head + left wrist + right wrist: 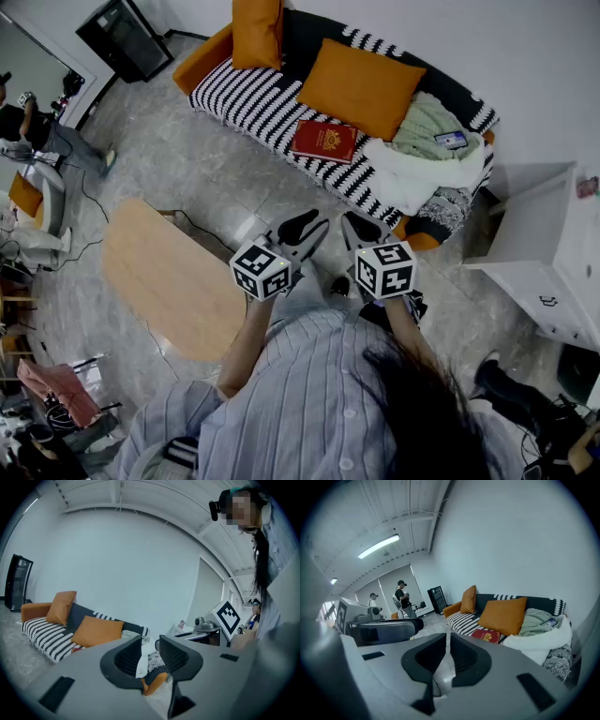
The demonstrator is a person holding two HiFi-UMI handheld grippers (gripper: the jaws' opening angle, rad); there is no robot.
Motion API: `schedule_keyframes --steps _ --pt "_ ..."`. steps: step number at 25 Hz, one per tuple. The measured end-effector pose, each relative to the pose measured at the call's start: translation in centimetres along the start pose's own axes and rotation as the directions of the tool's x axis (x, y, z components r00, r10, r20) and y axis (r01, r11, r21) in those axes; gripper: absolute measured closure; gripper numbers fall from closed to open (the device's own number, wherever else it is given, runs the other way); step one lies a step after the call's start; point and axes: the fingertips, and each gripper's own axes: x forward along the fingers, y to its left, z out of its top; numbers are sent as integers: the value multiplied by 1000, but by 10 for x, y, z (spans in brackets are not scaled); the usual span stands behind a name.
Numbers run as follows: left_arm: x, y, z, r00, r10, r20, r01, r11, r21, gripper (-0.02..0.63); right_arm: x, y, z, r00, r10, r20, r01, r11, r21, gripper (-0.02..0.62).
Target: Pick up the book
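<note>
Facing the book [324, 141] on the far sofa [246, 97], left gripper [304, 227] and right gripper [360, 228] were pressed together, empty; the approach likely needed stepping nearer, jaws spread.

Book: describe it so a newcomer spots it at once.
Find the black-and-white striped sofa. The book lies flat on its seat, in front of the large orange cushion and beside the white blanket. It is the only red thing there, with a gold emblem on its cover.
</note>
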Motion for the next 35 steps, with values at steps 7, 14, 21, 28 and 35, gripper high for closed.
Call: schedule_keyframes --steps 7,14,21,28,35 --pt "-4 -3 -4 1000 4 0 -4 1000 -3 480 -3 4 2 1000 -3 27 3 1000 -16 555" --pt "-13 -2 -6 1000 18 4 -18 1000 -9 480 -4 13 -3 1000 4 19 -3 999 -49 555" --pt "-12 -6 -12 1000 17 -6 -17 1000 -13 480 -3 16 -9 1000 16 7 -15 998 -65 555" --pt "-9 -6 -11 1000 17 -5 -17 1000 -15 480 1 15 -7 1000 26 8 -26 998 -65 555" --pt "2 13 -2 1000 29 8 -29 999 -33 480 9 1 -3 1000 15 -8 -16 997 -69 555"
